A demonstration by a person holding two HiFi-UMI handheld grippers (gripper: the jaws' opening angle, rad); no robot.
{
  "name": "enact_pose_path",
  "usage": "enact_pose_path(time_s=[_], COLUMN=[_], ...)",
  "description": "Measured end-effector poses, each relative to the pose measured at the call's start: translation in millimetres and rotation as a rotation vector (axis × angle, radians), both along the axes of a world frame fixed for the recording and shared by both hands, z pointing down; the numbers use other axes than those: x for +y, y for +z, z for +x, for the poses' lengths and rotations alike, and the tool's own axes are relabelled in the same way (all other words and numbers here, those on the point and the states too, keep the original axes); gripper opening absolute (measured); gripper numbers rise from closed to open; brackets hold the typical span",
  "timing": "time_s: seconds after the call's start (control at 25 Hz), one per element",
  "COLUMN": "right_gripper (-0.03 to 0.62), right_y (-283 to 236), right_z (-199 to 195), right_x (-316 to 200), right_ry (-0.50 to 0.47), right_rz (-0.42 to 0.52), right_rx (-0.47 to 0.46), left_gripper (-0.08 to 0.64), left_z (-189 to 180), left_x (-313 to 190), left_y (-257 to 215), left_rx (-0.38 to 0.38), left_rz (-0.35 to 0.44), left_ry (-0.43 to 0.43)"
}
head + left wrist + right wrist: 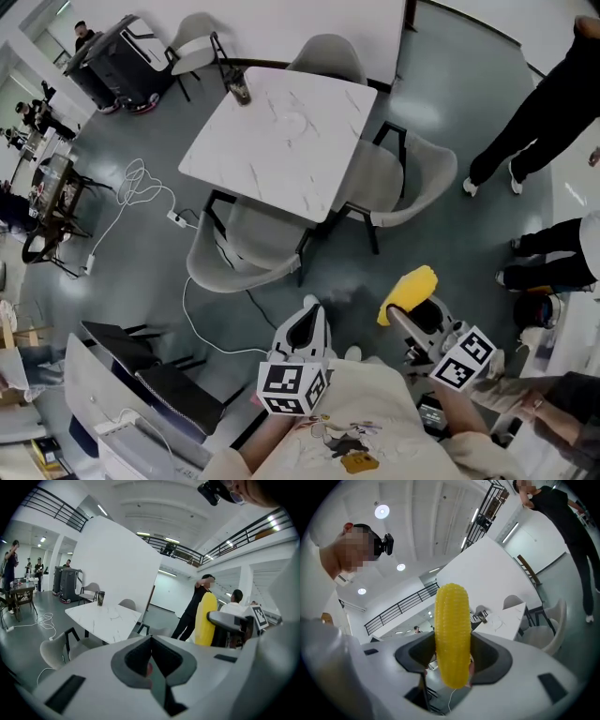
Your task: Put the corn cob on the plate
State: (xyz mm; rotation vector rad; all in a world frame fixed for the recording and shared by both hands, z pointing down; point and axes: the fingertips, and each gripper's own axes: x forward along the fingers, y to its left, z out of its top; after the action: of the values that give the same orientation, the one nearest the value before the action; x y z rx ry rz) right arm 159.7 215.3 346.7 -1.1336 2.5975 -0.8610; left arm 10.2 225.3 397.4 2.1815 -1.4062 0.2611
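The yellow corn cob (452,630) stands upright between the jaws of my right gripper (451,660), which is shut on it. In the head view the corn cob (410,292) sticks out past the right gripper (405,311), low right, above the floor. My left gripper (308,317) hangs beside it at bottom centre, shut with nothing in it; its jaws meet in the left gripper view (151,644). A faint clear plate (297,121) seems to lie on the white marble table (281,159), well ahead of both grippers.
A dark cup (241,91) stands at the table's far left corner. Grey chairs (246,251) ring the table. A white cable (131,202) trails over the floor at the left. A person in black (539,108) stands at the right; others sit nearby.
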Motion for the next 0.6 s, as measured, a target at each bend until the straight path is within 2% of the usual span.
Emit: enact_pose_path(time_s=[0.32, 0.6], right_gripper=[0.225, 0.225], right_y=[-8.3, -5.7], right_z=[-52.7, -87.1], right_x=[-84.1, -135.2], right_ry=[0.020, 0.046], right_rz=[-0.013, -0.030], right_rx=[-0.015, -0.011], left_gripper=[0.005, 0.005], left_z=[-49.0, -89.0], left_x=[-90.3, -134.2], left_y=[-16.3, -10.7], left_rx=[0.012, 0.031], left_rz=[0.037, 0.041], left_ry=[0.032, 0.041])
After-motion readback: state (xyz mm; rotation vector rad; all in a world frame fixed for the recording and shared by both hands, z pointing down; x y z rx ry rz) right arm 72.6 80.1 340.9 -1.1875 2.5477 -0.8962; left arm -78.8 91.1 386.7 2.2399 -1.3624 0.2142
